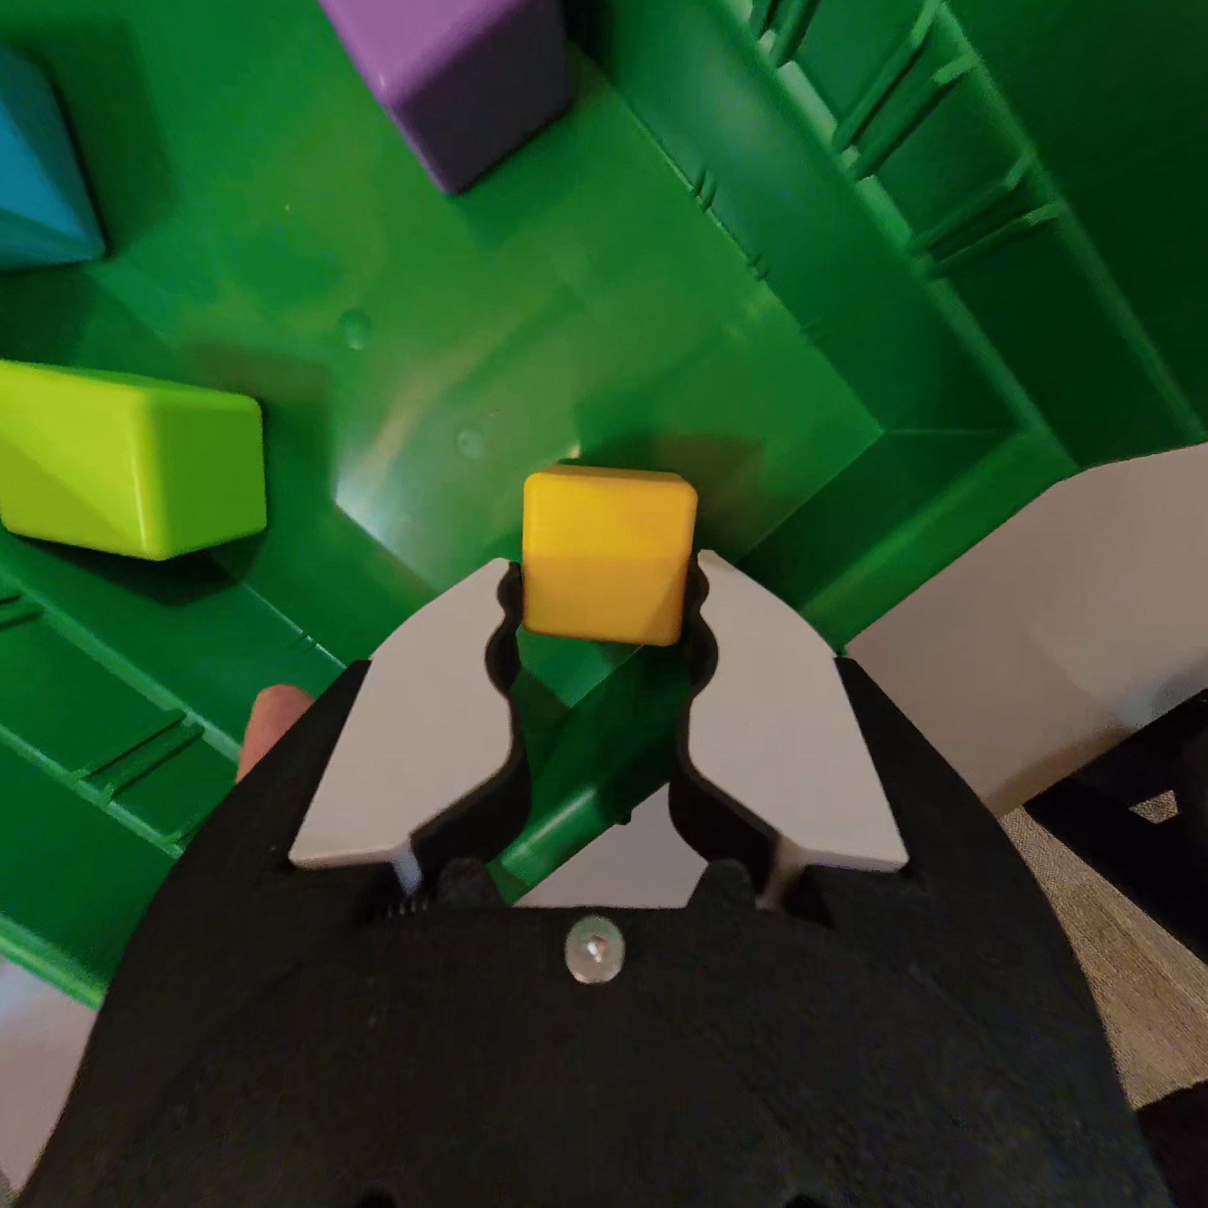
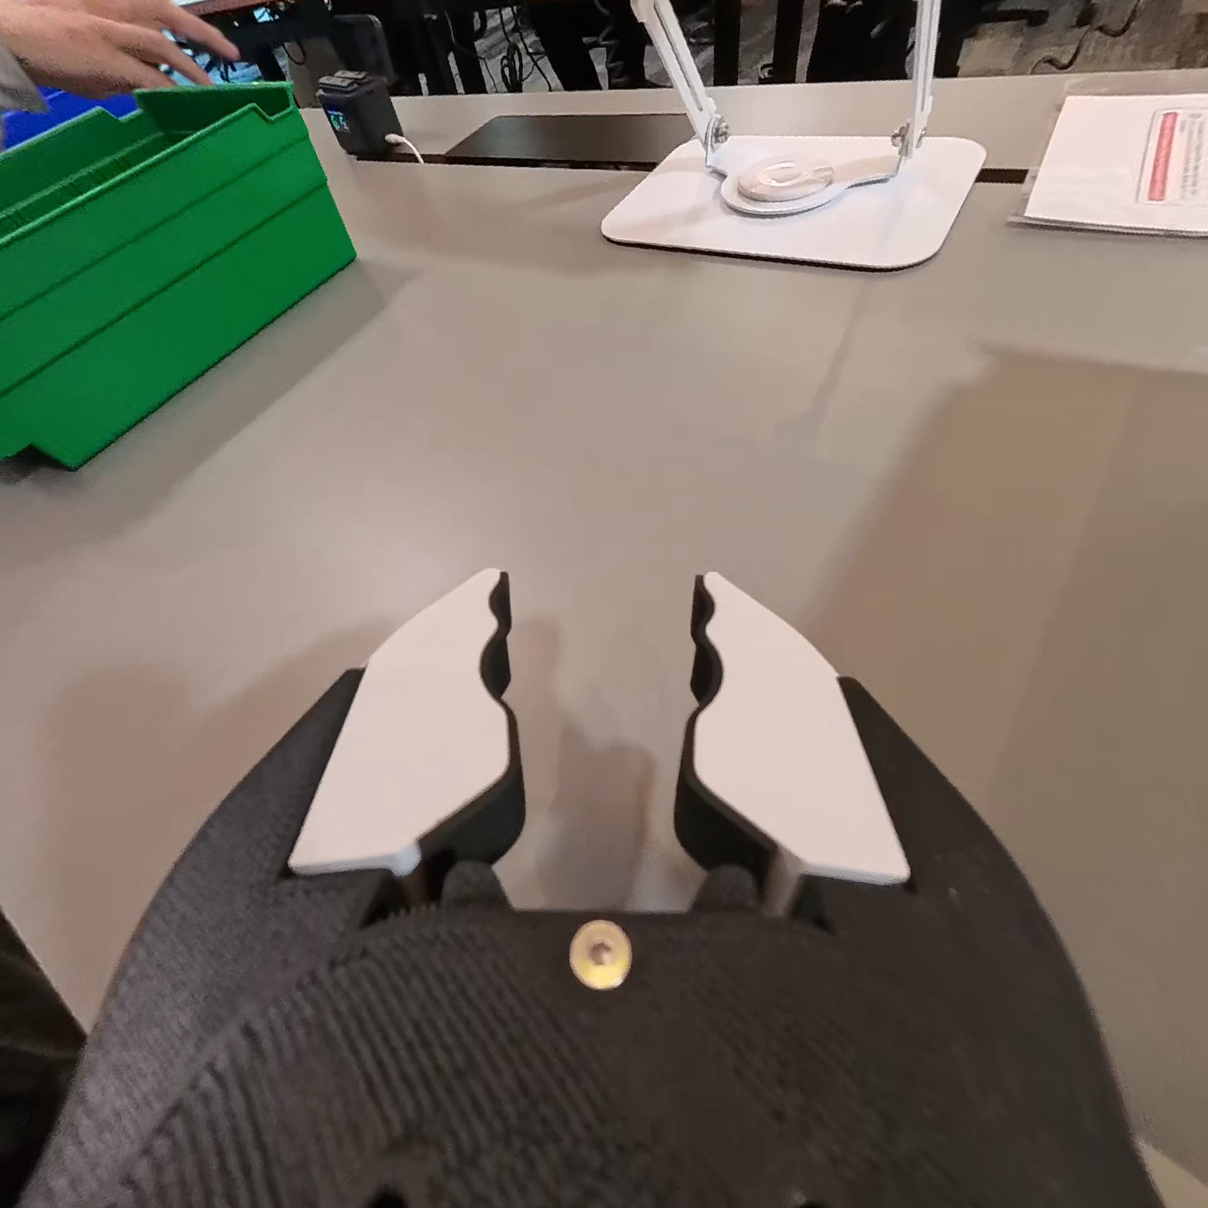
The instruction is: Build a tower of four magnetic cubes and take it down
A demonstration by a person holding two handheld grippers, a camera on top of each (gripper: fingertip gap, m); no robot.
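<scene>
Here, left wrist view: left gripper [image 1: 604, 575] clamped on yellow cube [image 1: 608, 555], both fingertips pressing cube's sides, above corner of green bin [image 1: 817, 314]. Whether cube touches bin floor, cannot tell. Lime block [image 1: 131, 457] on bin floor, left of cube. Purple block [image 1: 457, 85] beyond cube, deeper in bin. Teal block [image 1: 39, 176] at far left of bin.

Right wrist view: right gripper [image 2: 601, 588] spread apart, holding nothing, above grey table [image 2: 588, 392]. Green bin [image 2: 163, 274] far left of gripper. White stand base [image 2: 797, 209] beyond gripper. Paper sheet [image 2: 1124, 163] right of stand. Person's hand [image 2: 104, 46] above bin.

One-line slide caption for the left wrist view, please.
Left gripper grips a yellow cube over a green bin holding lime and purple blocks.
</scene>
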